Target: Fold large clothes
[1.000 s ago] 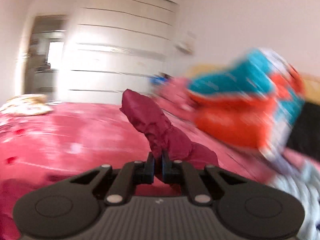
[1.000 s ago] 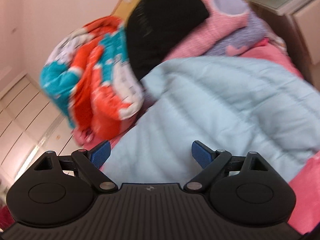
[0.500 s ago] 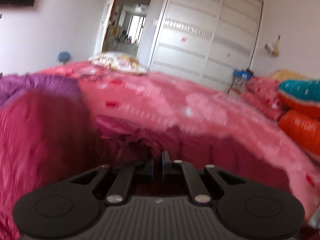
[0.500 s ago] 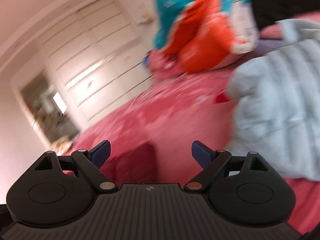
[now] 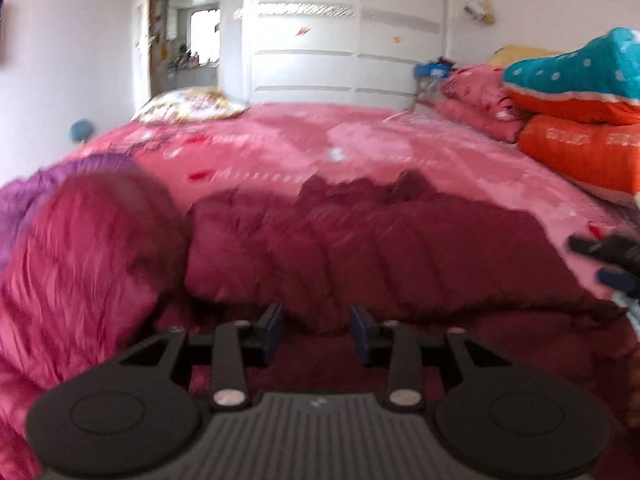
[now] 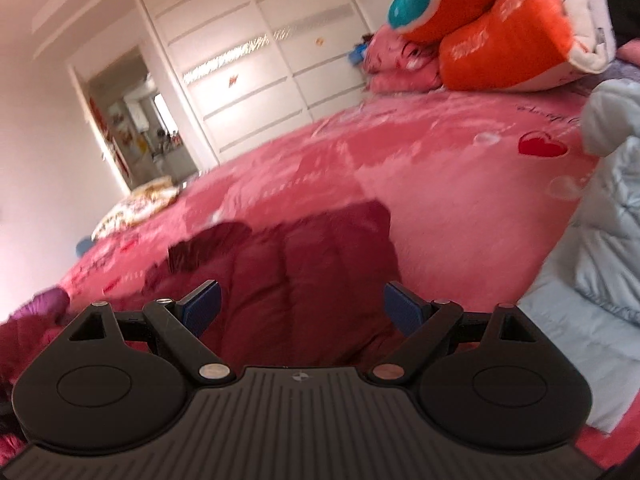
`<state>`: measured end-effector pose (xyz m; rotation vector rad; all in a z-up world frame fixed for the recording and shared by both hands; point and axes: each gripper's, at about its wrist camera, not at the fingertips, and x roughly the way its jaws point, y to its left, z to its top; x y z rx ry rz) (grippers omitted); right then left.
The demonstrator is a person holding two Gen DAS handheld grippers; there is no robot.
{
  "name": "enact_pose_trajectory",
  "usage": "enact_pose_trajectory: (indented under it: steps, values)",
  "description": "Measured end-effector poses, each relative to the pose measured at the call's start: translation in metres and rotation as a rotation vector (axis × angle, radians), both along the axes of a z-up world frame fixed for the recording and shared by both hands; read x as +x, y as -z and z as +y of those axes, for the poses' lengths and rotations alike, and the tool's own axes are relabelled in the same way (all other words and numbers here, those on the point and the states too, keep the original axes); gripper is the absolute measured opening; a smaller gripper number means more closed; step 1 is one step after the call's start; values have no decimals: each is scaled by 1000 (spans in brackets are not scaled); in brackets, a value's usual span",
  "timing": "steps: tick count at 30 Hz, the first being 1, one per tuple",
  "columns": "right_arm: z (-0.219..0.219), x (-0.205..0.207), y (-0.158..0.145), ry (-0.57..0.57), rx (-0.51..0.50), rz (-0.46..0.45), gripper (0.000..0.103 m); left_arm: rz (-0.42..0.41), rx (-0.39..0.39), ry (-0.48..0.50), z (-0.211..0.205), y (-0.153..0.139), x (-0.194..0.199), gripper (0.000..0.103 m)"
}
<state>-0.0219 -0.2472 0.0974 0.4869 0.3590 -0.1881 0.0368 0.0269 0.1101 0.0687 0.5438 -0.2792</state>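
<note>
A dark red quilted jacket [image 5: 380, 248] lies spread on the pink bed, also seen in the right wrist view as the jacket [image 6: 304, 280]. My left gripper [image 5: 318, 330] sits low at its near edge with jaws opening; the cloth lies just beyond the pads and is not pinched. A brighter pink-red puffy part [image 5: 76, 272] bulges at the left. My right gripper [image 6: 302, 306] hangs wide open over the jacket's right end, holding nothing. Its tip [image 5: 612, 264] shows at the right edge of the left wrist view.
A pale blue quilted garment [image 6: 600, 240] lies at the right on the pink bedspread [image 6: 440, 160]. Folded orange and teal bedding [image 5: 580, 120] and pink pillows [image 5: 476, 92] sit at the bed's head. A purple garment [image 5: 48, 188] lies at the left. White wardrobe [image 5: 344, 32] stands behind.
My left gripper carried the jacket's sleeve down onto the bed and has let go of it, jaws parting. My right gripper swung from the blue garment over to the red jacket.
</note>
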Motion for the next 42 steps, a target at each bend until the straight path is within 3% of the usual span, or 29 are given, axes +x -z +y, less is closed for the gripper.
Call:
enact_pose_trajectory:
  steps: [4,8,12,21,29,34,38,42]
  values:
    - [3,6,4,-23,0,47,103,-51,-17,22,-10,-5,19,42]
    - [3,16,13,-38,-23,150,103,10,60,-52,-17,22,67,41]
    - [5,21,14,-59,-53,183,103,13,101,-108,-14,43,89,42]
    - [25,35,26,-84,-234,241,103,-59,144,-126,-23,69,93,42]
    - [28,31,26,-84,-258,236,103,-80,188,-119,-29,72,92,43]
    - [14,24,25,-96,-177,186,103,-66,175,-98,-19,50,67,44]
    - [1,7,17,-66,-99,123,103,-90,158,-84,-1,21,15,44]
    - [6,-22,-4,-22,-146,66,103,-90,167,-103,32,-2,-33,52]
